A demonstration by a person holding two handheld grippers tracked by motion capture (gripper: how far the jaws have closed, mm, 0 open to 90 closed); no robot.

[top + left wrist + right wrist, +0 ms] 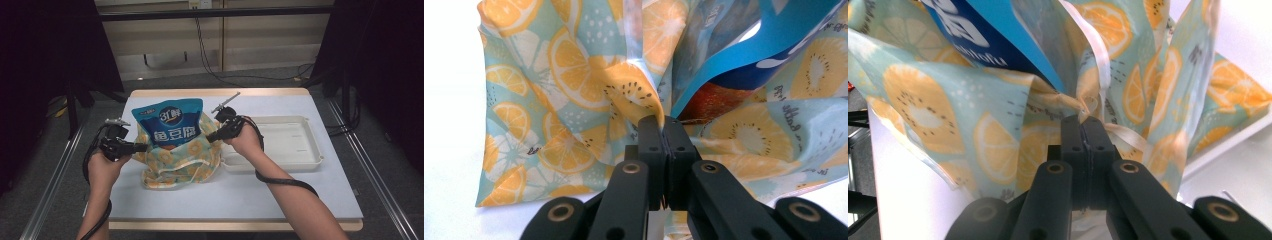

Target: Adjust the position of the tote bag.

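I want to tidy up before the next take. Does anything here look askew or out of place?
Only the blue snack pouch: it sticks up tilted, half out of the fruit-print cloth bag, whose mouth the left gripper and right gripper pinch. The white tray sits square.

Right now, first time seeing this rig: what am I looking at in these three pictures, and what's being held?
No robot arm here: a person holds a handheld two-jaw gripper in each hand. The wide picture comes from a fixed camera above the person's side of the table, so the forearms enter from the bottom. The other two pictures come from cameras riding on each gripper, looking along its black jaws.

On the table sits a fruit-print cloth bag with a blue snack pouch standing in it, its top sticking out. Right of the bag lies a white tray.

The left gripper is shut on the bag's left edge; its own view shows the fabric pinched between closed jaws. The right gripper is likewise shut on the bag's right edge, next to a pale drawstring. Together they hold the bag's mouth at both sides.
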